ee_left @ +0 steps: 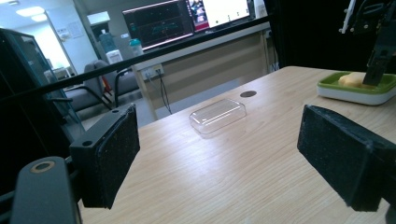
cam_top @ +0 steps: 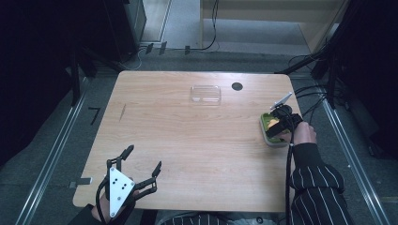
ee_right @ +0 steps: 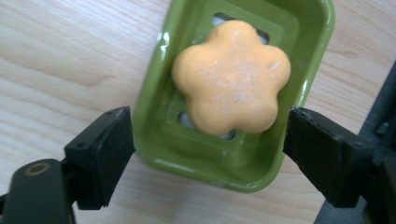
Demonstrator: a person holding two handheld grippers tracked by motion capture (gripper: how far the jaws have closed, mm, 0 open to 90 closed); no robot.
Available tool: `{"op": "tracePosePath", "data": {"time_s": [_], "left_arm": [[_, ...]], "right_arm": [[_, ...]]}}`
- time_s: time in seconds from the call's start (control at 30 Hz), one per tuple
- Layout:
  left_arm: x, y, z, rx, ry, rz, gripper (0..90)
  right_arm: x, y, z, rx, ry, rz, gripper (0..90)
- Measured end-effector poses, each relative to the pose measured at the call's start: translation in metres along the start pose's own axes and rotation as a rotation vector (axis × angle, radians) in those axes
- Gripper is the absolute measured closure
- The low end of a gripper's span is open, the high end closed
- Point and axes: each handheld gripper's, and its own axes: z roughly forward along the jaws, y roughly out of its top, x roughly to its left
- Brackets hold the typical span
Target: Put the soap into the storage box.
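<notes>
The right gripper (ee_right: 208,154) is positioned above the green soap dish (ee_right: 159,126) at the right edge of the worktop (cam_top: 187,140), pointing down at it, with its jaws apart and clear of everything; the jaws stand outside the two long sides of the dish. An orange flower-shaped soap (ee_right: 232,77) lies in the dish, resting on its slotted floor, untouched by either jaw. The left gripper (cam_top: 141,159) is held at the near left corner of the worktop, jaws wide apart with nothing between them, pointing toward the far side. A clear plastic lid (cam_top: 205,93) lies flat on the worktop toward the far edge, well apart from the dish. Just right of the lid sits a dark round cable port (cam_top: 237,86) in the worktop surface.
</notes>
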Motion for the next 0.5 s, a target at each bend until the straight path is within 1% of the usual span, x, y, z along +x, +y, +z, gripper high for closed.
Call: {"op": "tracePosePath", "data": {"time_s": [0.07, 0.17, 0.23, 0.3, 0.37, 0.43, 0.5], "left_arm": [[0.000, 0.000, 0.000, -0.002, 0.002, -0.004, 13.0], [0.000, 0.000, 0.000, -0.003, -0.002, 0.000, 13.0], [0.000, 0.000, 0.000, -0.002, 0.000, -0.001, 13.0], [0.000, 0.000, 0.000, -0.001, 0.002, -0.002, 13.0], [0.000, 0.000, 0.001, -0.003, 0.000, 0.000, 13.0], [0.000, 0.000, 0.001, -0.002, 0.000, 0.001, 13.0], [0.000, 0.000, 0.001, -0.003, 0.000, 0.000, 13.0]], "right_arm": [[0.003, -0.003, -0.003, -0.002, 0.006, -0.010, 13.8], [0.007, -0.006, -0.006, -0.004, 0.010, -0.028, 11.6], [0.011, -0.009, -0.008, -0.001, 0.023, -0.034, 10.7], [0.014, -0.012, -0.011, -0.005, 0.027, -0.055, 8.5], [0.018, -0.015, -0.013, 0.002, 0.037, -0.061, 7.1], [0.021, -0.018, -0.015, -0.004, 0.039, -0.068, 6.1], [0.026, -0.022, -0.016, 0.003, 0.048, -0.080, 5.8]]}}
